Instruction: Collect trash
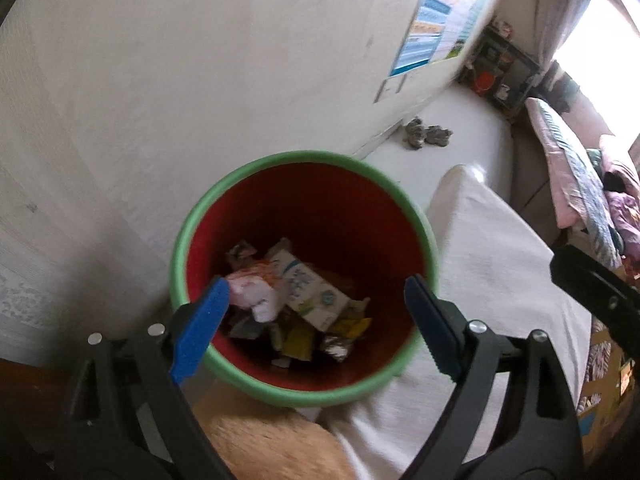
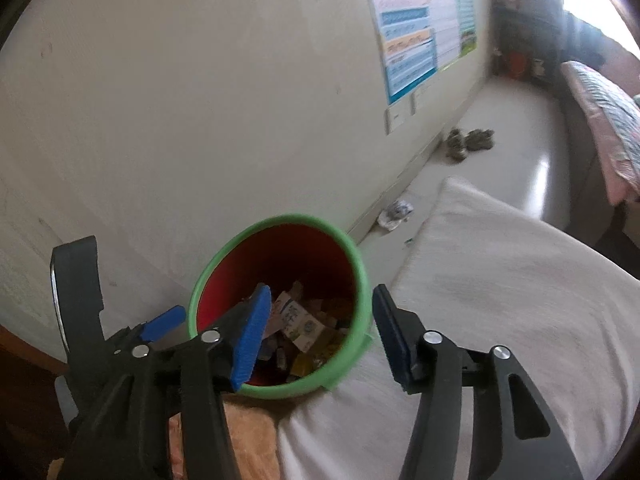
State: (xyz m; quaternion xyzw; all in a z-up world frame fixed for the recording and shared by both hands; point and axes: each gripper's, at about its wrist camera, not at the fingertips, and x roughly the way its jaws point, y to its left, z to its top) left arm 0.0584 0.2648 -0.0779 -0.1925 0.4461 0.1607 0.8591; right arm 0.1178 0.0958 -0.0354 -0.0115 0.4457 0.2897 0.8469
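Note:
A red bin with a green rim (image 1: 200, 216) stands by the wall, also in the right wrist view (image 2: 224, 256). Inside lie several wrappers, a white carton (image 1: 308, 292) and a crumpled pink-white tissue (image 1: 256, 296). My left gripper (image 1: 316, 320) is open and empty, hovering right above the bin mouth. My right gripper (image 2: 320, 332) is open and empty, above the bin's near right rim. The left gripper's blue pad (image 2: 164, 322) shows at the left of the right wrist view. A crumpled wrapper (image 2: 396, 212) lies on the floor by the baseboard.
A white padded cushion (image 1: 500, 272) lies right of the bin. An orange fuzzy cloth (image 1: 276, 444) lies in front. Grey slippers (image 2: 468, 142) sit near the wall. A bed with bedding (image 1: 576, 168) stands at right, a shelf (image 1: 500, 72) at the far corner.

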